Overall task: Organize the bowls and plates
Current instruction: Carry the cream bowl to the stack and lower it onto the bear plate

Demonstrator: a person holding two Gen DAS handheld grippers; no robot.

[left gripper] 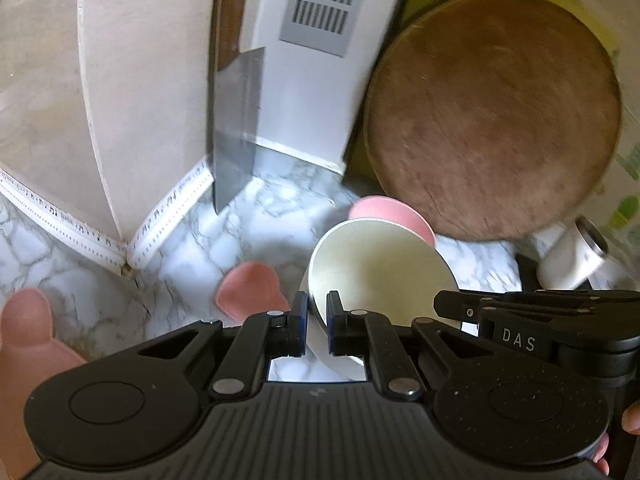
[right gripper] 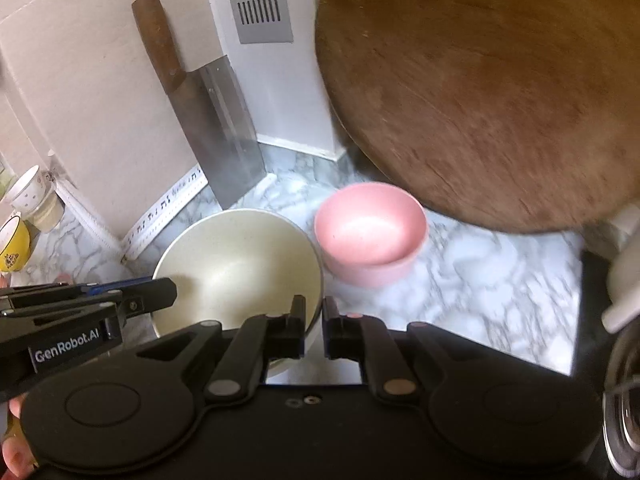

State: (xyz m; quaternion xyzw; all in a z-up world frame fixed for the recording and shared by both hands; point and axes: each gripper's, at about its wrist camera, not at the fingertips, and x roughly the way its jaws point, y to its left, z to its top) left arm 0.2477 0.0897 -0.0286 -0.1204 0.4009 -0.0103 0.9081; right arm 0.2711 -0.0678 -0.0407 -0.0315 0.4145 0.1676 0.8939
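While gripping the cream bowl (right gripper: pixel 236 268) by opposite rims at lower centre of both frames, carrying it clear of the marble bench (right gripper: pixel 480 280). Left gripper (left gripper: pixel 317 322) fingers closed on the rim; right gripper (right gripper: pixel 314 330) fingers likewise closed on the near rim. Judging the step in hand: nesting with the pink bowl (right gripper: pixel 370 232), sitting just beyond at centre frame. Advising keeping both grips level and moving together, lowering squarely over the pink bowl. Noting obstructions: round wooden board (right gripper: pixel 480 92) leaning at upper right, close behind the pink bowl; cleaver (right gripper: pixel 224 136) propped upright at upper centre-left. Noting cups (right gripper: pixel 24 216) at far left, well apart.
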